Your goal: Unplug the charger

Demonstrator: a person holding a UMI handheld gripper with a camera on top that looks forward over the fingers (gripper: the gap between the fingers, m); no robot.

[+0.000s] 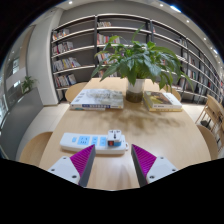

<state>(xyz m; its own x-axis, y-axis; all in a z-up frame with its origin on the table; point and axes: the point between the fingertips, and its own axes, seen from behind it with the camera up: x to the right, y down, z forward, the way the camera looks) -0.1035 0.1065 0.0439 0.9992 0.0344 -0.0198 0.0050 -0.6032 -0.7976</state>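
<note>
A white power strip lies flat on the wooden table, just ahead of my fingers. A small white charger is plugged into the strip near its right end. My gripper hovers close in front of the strip, open, with nothing between the magenta pads. The charger sits a little beyond the gap between the fingertips, apart from both.
A potted plant in a white pot stands at the table's far side. Stacks of books lie left and right of the pot. Bookshelves line the back wall. A chair stands at the right.
</note>
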